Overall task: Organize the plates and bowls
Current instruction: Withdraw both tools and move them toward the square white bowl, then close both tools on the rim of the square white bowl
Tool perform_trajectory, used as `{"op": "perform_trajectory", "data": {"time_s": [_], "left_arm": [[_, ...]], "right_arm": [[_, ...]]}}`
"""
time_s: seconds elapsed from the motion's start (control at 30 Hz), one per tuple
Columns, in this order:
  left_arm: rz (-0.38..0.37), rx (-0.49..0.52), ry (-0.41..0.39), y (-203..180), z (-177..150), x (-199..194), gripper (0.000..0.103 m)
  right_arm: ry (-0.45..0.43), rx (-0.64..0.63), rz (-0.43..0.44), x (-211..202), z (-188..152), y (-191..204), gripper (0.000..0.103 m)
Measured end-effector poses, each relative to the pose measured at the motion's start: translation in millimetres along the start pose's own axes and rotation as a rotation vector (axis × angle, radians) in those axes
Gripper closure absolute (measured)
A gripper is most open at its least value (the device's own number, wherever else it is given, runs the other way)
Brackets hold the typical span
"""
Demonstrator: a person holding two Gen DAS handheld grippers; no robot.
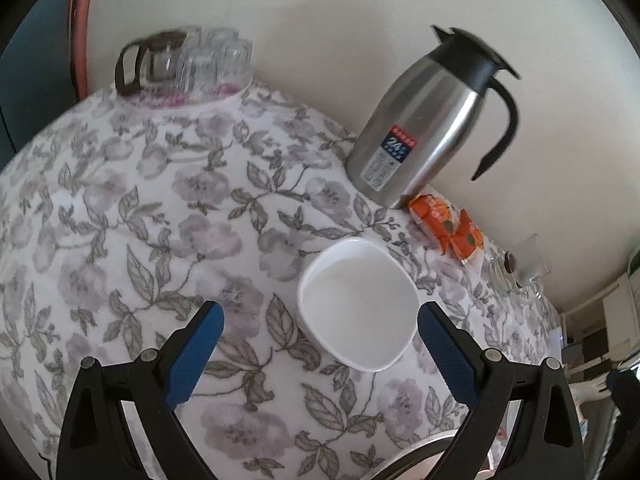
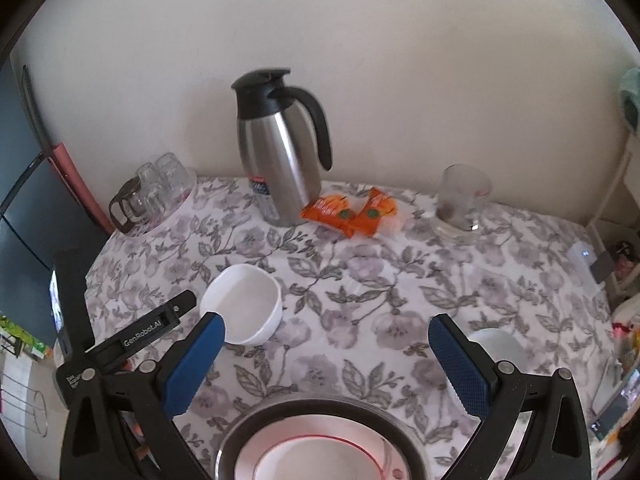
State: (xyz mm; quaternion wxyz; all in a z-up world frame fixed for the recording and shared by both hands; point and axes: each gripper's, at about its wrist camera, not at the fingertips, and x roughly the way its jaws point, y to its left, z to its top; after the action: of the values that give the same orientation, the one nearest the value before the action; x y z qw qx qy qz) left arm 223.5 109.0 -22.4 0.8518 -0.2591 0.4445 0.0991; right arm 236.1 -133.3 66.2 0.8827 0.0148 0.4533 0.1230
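Note:
A white square bowl [image 1: 360, 304] sits on the floral tablecloth, just ahead of my open left gripper [image 1: 320, 320] and between its blue fingers, untouched. It also shows in the right wrist view [image 2: 244, 304], with the left gripper [image 2: 160, 320] beside it. My right gripper [image 2: 326, 332] is open and empty above a metal-rimmed plate stack [image 2: 316, 440] with a white, red-ringed plate inside. A second white bowl [image 2: 500, 348] sits behind its right finger.
A steel thermos jug [image 2: 280, 148] stands at the back by the wall, with orange snack packets [image 2: 352, 212] beside it. A tray of glasses [image 2: 154, 196] is at the back left. A glass mug [image 2: 460, 200] is at the back right.

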Motion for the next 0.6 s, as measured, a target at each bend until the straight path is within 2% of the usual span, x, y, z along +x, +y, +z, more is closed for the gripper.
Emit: {"op": "perform_trajectory", "data": {"time_s": [0.1,0.17,0.27,0.33,0.4,0.6], "left_arm": [[-0.019,-0.042,0.039,9.5,3.3,12.3,0.005],[-0.019,-0.055,0.055,13.9,5.2,18.8,0.006],[-0.022,-0.074,0.064,20.2,7.4,26.7,0.006],[-0.026,-0.087,0.071,24.7,9.0,32.5,0.01],[-0.034,-0.099,0.083,28.0,10.0,38.6,0.024],[-0.051,-0.082,0.098,27.9,11.5,51.2,0.031]], "right_arm": [[0.032,-0.002,0.001,18.6,5.0,7.3,0.001],[0.05,0.0,0.007,30.5,7.1,11.1,0.014],[0.11,0.022,0.037,55.5,6.7,16.0,0.021],[0.141,0.02,0.041,69.0,5.3,21.2,0.028],[0.172,0.029,0.054,82.8,3.5,26.4,0.033],[0.248,0.085,0.07,116.1,-6.6,40.6,0.045]]}}
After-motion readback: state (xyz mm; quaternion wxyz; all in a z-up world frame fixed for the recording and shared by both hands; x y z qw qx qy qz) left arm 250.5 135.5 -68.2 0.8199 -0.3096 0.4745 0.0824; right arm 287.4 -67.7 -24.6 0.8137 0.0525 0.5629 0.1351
